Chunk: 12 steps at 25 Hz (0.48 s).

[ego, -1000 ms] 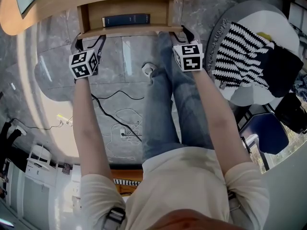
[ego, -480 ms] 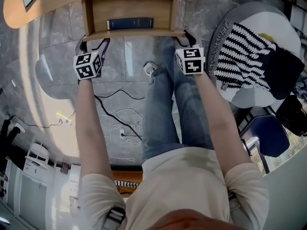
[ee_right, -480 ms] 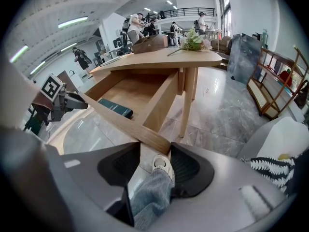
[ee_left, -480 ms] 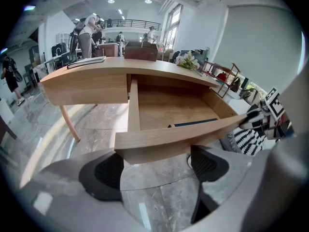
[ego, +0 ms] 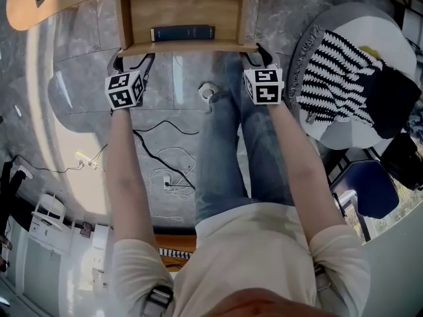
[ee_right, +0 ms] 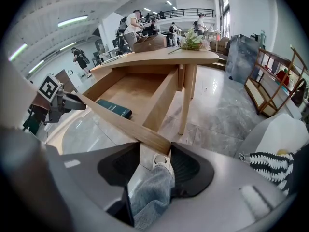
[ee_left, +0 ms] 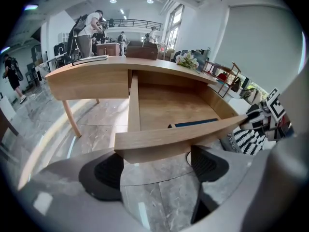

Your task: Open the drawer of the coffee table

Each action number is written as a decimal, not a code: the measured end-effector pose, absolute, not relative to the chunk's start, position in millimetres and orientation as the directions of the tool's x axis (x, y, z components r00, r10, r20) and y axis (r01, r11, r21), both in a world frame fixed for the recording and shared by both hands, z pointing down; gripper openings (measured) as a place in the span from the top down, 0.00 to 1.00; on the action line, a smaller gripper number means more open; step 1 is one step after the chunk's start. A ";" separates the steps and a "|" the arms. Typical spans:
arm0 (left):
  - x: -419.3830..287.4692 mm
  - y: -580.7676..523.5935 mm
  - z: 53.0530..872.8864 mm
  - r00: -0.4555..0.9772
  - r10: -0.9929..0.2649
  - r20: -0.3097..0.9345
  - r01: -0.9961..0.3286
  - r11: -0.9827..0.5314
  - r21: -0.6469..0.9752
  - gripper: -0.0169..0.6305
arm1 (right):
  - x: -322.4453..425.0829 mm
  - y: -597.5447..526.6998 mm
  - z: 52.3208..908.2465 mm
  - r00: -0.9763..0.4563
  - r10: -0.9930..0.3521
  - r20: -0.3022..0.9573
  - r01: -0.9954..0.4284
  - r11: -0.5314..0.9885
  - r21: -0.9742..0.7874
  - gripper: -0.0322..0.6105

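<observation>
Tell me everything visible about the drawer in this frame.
The drawer is light wood, shallow and wide, with plain sides and a flat front board. It stands pulled out from under the table, level. Inside lies one dark blue book near the front. The left gripper and right gripper clamp the front board's two ends.

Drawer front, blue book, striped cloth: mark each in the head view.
drawer front (ego: 188, 46), head view, middle of its top edge
blue book (ego: 182, 32), head view, middle of its blue face
striped cloth (ego: 330, 78), head view, centre of the stripes

Bright even light, sharp centre, heavy fisheye bending at edges
</observation>
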<state>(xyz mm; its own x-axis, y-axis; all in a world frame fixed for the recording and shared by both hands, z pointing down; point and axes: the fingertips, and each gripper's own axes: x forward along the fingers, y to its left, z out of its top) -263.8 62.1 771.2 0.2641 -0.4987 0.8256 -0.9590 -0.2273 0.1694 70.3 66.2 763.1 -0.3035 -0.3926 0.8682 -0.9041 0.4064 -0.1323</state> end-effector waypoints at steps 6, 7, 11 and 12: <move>-265.5 71.8 772.2 0.264 -0.489 0.831 -0.959 -0.228 0.171 0.29 | 68.6 75.9 764.4 -0.302 -0.379 0.875 -0.902 0.410 -0.134 0.65; -265.3 77.2 773.9 0.264 -0.483 0.835 -0.959 -0.226 0.172 0.29 | 68.9 81.3 766.1 -0.301 -0.374 0.877 -0.902 0.411 -0.134 0.65; -263.9 98.1 782.8 0.262 -0.460 0.848 -0.959 -0.220 0.177 0.29 | 70.5 101.7 774.4 -0.287 -0.353 0.891 -0.903 0.410 -0.128 0.65; -264.0 101.1 785.3 0.261 -0.458 0.849 -0.960 -0.217 0.178 0.29 | 70.6 104.2 776.8 -0.282 -0.350 0.893 -0.904 0.410 -0.125 0.65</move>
<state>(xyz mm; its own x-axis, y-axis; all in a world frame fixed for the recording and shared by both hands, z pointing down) -264.0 101.1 785.3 0.2612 -0.4584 0.8495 -0.9598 -0.2173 0.1779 70.6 104.2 776.8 -0.2825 -0.3500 0.8931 -0.9036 0.4098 -0.1251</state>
